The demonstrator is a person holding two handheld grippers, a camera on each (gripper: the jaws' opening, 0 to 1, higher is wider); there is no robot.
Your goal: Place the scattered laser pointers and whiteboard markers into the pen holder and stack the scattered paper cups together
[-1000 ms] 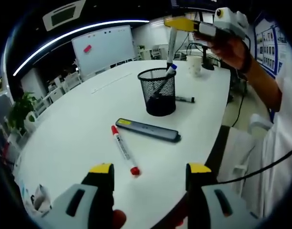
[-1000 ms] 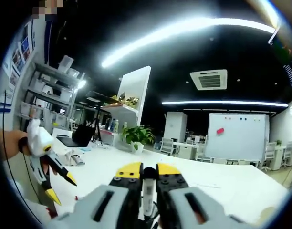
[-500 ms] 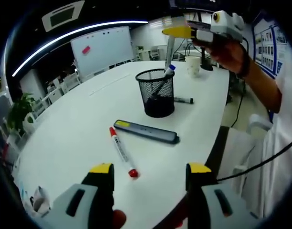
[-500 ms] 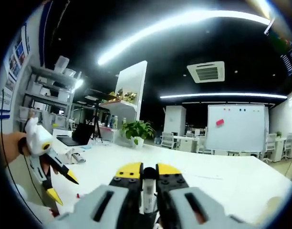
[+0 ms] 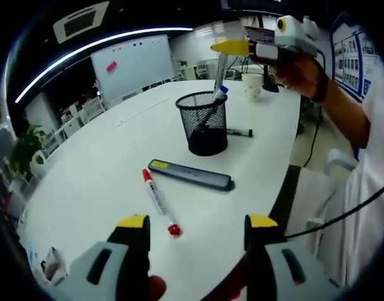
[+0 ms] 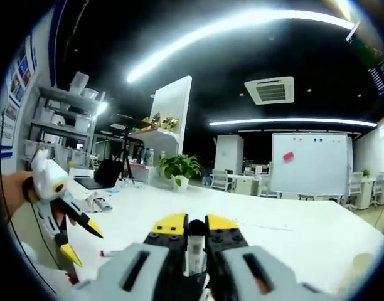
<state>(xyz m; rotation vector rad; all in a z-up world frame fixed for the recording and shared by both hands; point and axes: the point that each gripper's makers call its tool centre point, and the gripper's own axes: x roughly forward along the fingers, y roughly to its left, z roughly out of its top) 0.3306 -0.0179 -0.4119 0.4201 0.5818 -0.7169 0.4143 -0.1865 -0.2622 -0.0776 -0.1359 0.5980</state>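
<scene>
my white table [image 5: 117, 157] carries the mesh pen holder [image 5: 206, 123], 1 marker inside. my right gripper [image 5: 224, 46], clamped on a whiteboard marker [image 5: 219, 70], hangs just above it. ahead of my empty, wide-open left gripper [image 5: 195, 221]: black laser pointer [image 5: 191, 174], red marker [image 5: 157, 200]. cups unstacked.

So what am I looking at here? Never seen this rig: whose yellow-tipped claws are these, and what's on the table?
A person holds a two-jaw gripper in each hand; a fisheye camera rides on each. The left gripper view looks along the open left gripper at a white table with a red-capped marker, a dark flat laser pointer, a mesh pen holder, a black marker behind it and a paper cup. The right gripper holds a blue-capped marker upright over the holder. The right gripper view looks along those shut jaws.
</scene>
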